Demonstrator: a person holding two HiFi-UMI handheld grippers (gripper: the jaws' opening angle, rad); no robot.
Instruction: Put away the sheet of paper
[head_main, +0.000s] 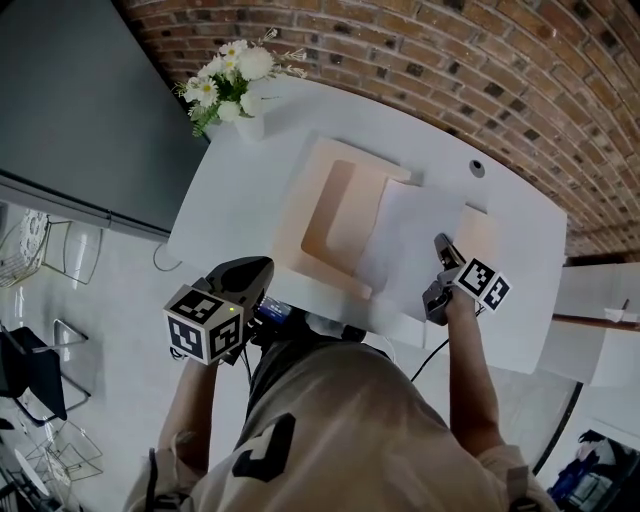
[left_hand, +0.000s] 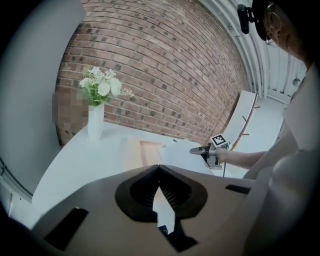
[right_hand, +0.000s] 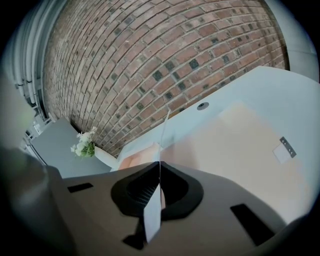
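Observation:
A white sheet of paper (head_main: 405, 240) hangs over the middle of an open beige folder (head_main: 330, 205) on the white table (head_main: 230, 200). My right gripper (head_main: 441, 245) is shut on the sheet's right edge. In the right gripper view the sheet (right_hand: 151, 212) runs edge-on between the jaws of the gripper (right_hand: 159, 165), above the folder's beige flap (right_hand: 240, 145). My left gripper (head_main: 262, 268) hangs off the table's front edge near the person's body. In its own view the left gripper (left_hand: 159, 169) has its tips touching with nothing held, and the sheet (left_hand: 180, 152) and right gripper (left_hand: 200, 149) lie ahead.
A white vase of flowers (head_main: 228, 85) stands at the table's far left corner. A round cable hole (head_main: 477, 169) sits near the far edge. A brick wall (head_main: 450, 50) runs behind the table, and a dark panel (head_main: 80, 100) stands at the left.

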